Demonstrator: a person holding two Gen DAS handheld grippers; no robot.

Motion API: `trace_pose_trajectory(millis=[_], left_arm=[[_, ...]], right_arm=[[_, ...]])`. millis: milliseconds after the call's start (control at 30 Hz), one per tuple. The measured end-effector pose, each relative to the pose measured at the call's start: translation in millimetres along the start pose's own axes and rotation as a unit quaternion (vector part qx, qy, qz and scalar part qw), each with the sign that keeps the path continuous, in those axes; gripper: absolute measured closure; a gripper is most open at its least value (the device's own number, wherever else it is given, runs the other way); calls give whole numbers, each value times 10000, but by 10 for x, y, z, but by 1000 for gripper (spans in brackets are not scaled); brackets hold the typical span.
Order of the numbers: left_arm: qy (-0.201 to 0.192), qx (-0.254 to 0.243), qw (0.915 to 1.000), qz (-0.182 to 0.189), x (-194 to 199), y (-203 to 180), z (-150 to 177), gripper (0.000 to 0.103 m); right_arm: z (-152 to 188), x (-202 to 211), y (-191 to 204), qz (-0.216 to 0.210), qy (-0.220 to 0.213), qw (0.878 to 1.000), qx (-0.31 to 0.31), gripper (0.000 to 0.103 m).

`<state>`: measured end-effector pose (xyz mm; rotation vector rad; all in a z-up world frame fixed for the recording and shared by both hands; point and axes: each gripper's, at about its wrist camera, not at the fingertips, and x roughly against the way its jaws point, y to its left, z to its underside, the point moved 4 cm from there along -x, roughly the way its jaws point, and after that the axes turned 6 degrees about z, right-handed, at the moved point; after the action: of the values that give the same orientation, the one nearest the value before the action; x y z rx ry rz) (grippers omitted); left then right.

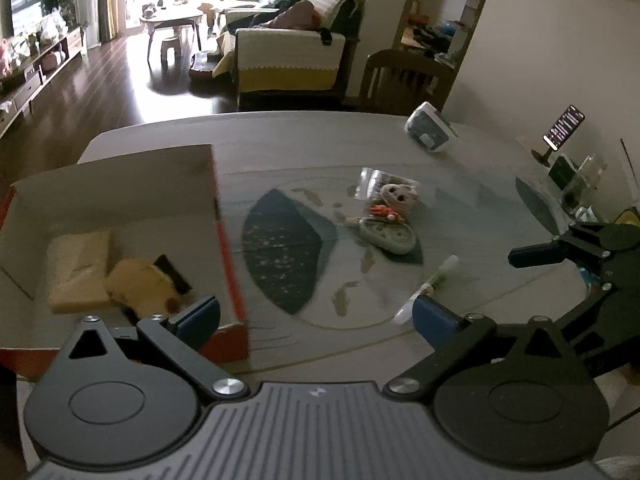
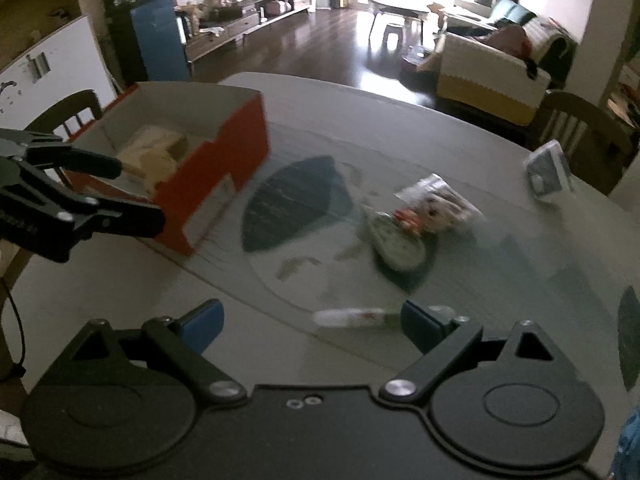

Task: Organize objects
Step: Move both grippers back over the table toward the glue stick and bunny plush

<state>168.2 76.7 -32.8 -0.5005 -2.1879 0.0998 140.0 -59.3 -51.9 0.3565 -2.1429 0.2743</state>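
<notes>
An open red cardboard box (image 1: 234, 280) stands on the left of the table, holding a beige block (image 1: 80, 268) and a yellowish soft item (image 1: 140, 286). My left gripper (image 1: 316, 320) is open and empty, its left finger over the box's near corner. A white tube (image 2: 352, 317) lies on the table just ahead of my open, empty right gripper (image 2: 312, 326), close to its right finger. Farther out lie a grey-green round object (image 1: 386, 236) and a clear bag of small toys (image 1: 390, 192). In the right wrist view the box (image 2: 208, 168) sits far left.
The grey table (image 1: 280, 136) carries a glass disc with dark fan-shaped prints. A white device (image 1: 430, 128) and a phone on a stand (image 1: 564, 126) sit at its far right. Chairs stand at the table's edges; a sofa and living room lie beyond.
</notes>
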Motion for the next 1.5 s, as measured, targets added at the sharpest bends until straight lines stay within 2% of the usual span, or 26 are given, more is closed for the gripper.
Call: trace_pose_trajectory(millis=[500,667,767,867,1133,1500], left_arm=[[152,-287,9989,352,-586,-738,89,0],[351,-520,9973,392,-888,-939,156,0],[474,-738,9958,269,-1075,-1034,186,0],[504,-901,9946,145,-1247,-1105,191,0],[451,-938,9945,-67,-1601,-1135,161,0],[422,-1232,9913,-193,-1866,-1175,138,0]], right_arm=[[356,-208,-962,364,370,9969,-596,8],[422,-289,-1254,492,457,9949,-749,8],[421,-358,-1392,536,497,9938,-834,8],[365,-446,-1490,562,507,9933,-871,8],[53,-739,-1631,514,533,9930,-920,8],[-521,-1193,-1525,370,539,9935,-933,8]])
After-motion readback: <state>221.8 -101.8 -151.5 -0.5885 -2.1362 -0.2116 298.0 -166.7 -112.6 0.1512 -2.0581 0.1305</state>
